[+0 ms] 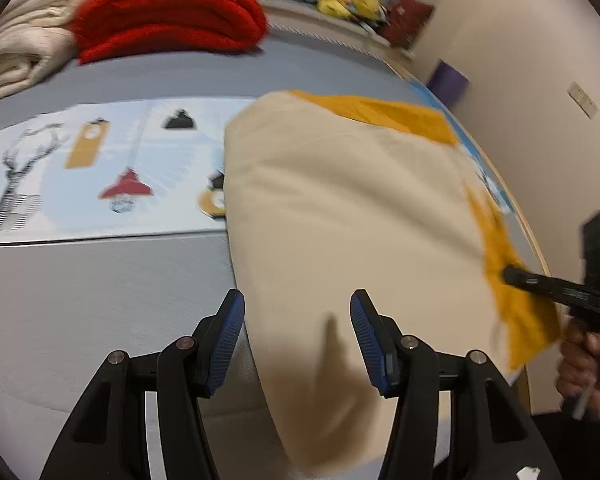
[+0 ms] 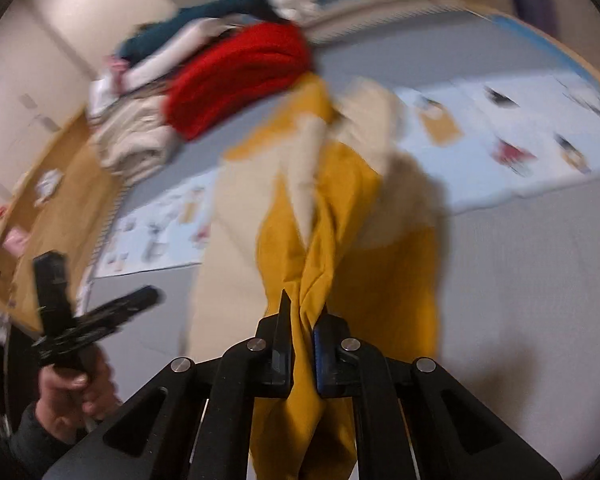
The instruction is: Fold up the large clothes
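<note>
Garment (image 2: 332, 216) pinched in right gripper (image 2: 302, 312) | left gripper (image 1: 297, 316) straddles its edge

1. The big garment (image 1: 340, 208) lies spread on the bed (image 1: 100, 300), partly over the printed sheet (image 1: 100, 168), which runs off to its left.
2. Behind that sheet, at the far side of the bed, sits a folded blanket (image 1: 168, 16) with a stack of towels (image 1: 24, 44) just to its left.
3. The left gripper (image 1: 296, 336) hangs over the garment's near end.
4. The right gripper (image 2: 302, 344) pinches a bunched edge of the garment, on its right side.
</note>
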Motion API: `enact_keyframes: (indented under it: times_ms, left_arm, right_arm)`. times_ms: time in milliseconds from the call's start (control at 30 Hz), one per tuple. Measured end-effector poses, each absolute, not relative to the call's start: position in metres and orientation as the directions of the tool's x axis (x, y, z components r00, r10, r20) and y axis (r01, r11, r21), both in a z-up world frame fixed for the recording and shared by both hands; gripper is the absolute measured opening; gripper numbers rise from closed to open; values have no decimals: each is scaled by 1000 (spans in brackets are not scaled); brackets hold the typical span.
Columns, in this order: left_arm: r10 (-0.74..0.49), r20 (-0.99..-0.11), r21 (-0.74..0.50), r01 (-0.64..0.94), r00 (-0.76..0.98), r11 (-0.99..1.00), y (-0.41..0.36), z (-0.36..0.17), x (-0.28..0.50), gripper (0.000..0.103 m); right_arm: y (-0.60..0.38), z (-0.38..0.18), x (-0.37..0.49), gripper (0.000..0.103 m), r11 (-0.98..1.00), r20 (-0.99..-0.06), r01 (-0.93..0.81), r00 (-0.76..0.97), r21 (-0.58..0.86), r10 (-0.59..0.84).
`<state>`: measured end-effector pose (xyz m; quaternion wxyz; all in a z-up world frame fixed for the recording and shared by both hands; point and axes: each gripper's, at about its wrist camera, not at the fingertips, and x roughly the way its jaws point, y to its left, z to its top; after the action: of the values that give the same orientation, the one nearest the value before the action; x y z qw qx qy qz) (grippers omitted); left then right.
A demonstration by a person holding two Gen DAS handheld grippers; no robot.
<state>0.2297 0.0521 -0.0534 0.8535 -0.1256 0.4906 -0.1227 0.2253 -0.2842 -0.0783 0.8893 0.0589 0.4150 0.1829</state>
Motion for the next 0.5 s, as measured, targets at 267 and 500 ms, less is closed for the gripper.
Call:
enact_keyframes:
  times_ms: [267, 500]
  left_arm:
    - [-283, -933, -234, 222, 224, 947, 9, -116, 229, 54]
    - [-307, -928, -243, 282, 212, 928, 16, -101, 222, 51]
  right_arm:
    - [-298, -116, 250, 21, 978, -820, -183, 543, 96, 182]
    - [-297, -119, 232, 42, 972, -859, -233, 491, 30, 144]
